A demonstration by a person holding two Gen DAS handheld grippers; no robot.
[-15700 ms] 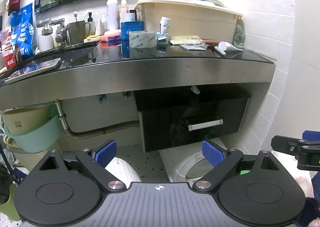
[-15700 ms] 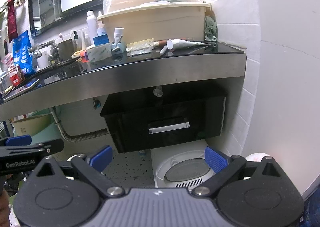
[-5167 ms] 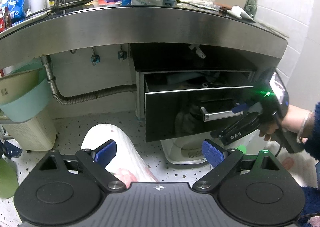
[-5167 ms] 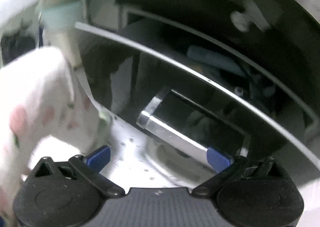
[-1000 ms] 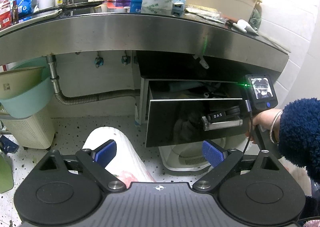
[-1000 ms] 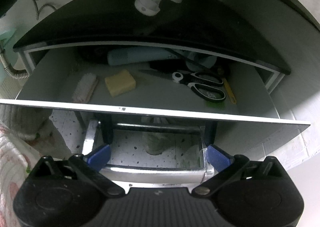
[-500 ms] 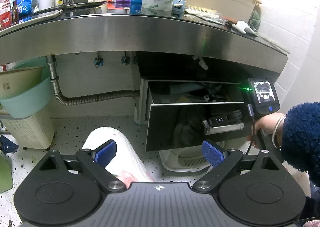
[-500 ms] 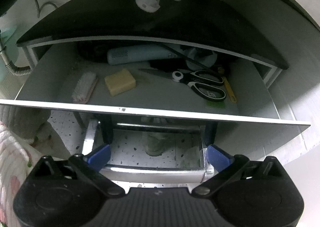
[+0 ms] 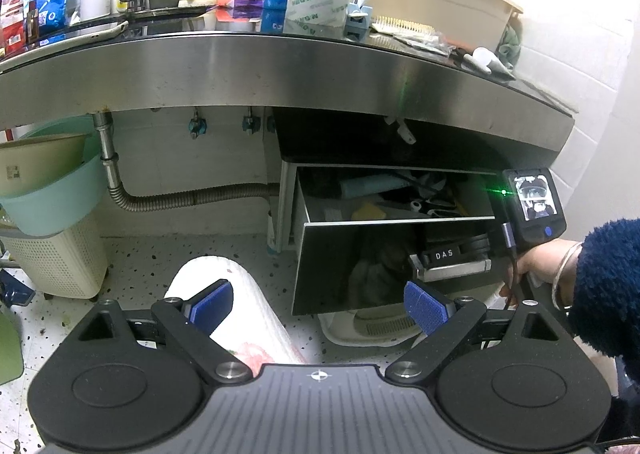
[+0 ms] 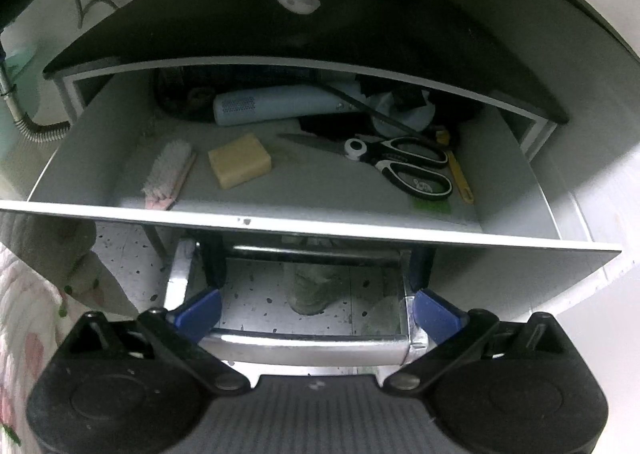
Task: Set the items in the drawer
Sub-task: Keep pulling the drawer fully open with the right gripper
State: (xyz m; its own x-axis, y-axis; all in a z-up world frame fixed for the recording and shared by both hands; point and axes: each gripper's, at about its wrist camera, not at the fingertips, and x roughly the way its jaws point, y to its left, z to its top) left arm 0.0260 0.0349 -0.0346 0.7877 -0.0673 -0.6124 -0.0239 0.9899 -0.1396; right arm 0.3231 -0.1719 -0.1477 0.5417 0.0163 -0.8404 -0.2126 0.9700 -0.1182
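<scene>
The drawer under the counter stands pulled out, at 1 o'clock of the left gripper, whose jaws are spread and empty. The right gripper has its jaws spread at the ends of the handle. Inside lie a brush at 10 o'clock, soap near 11, scissors at 1

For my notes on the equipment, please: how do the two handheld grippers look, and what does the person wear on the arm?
Both grippers, left gripper and right gripper, have black bodies with blue finger pads. The right one bears white "DAS" lettering and a small screen. The sleeve is fuzzy dark blue, with a thin bracelet.
</scene>
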